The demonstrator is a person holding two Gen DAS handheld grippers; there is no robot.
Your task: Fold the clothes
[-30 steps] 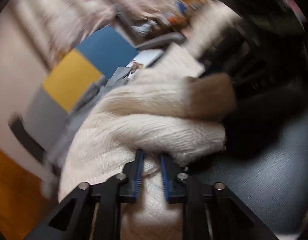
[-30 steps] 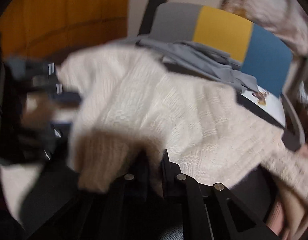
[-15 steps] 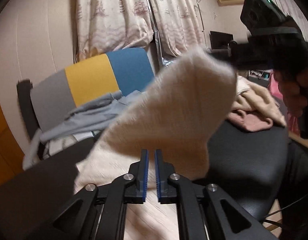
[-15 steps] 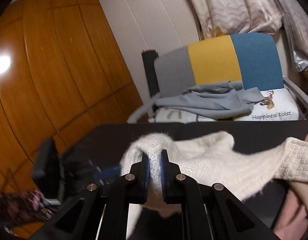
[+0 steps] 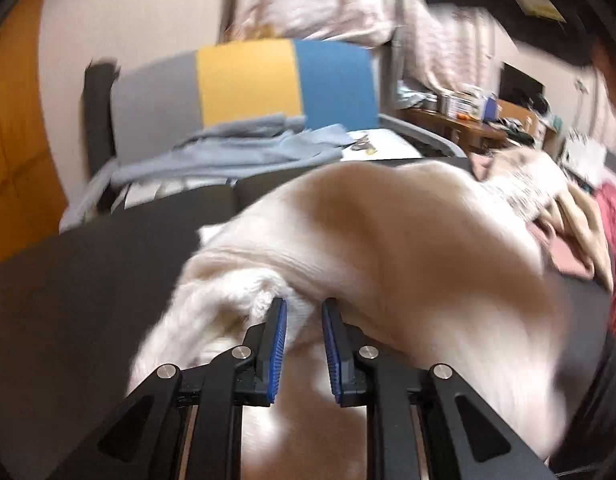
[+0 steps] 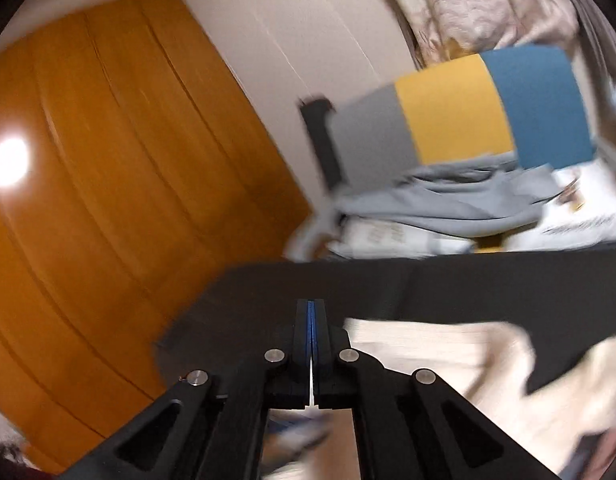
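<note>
Black table [image 5: 87, 280] fills the view ahead of both grippers. Chair [image 5: 247, 80] beyond it with grey cloth [image 5: 235, 148] dumped on the seat, more clothes [image 5: 564, 216] heaped ahead-right of the left gripper. Cream sweater [image 5: 388, 248] sits bunched right in front of the left gripper [image 5: 303, 344], one fold between its jaws; they're opening, and the pads don't look to be pressing on it. Right gripper [image 6: 312, 332] clenched on nothing, pads together, sweater [image 6: 428, 344] below and to its right. I'd call this early: sweater is a lump, no clean fold visible. Blur heavy.
</note>
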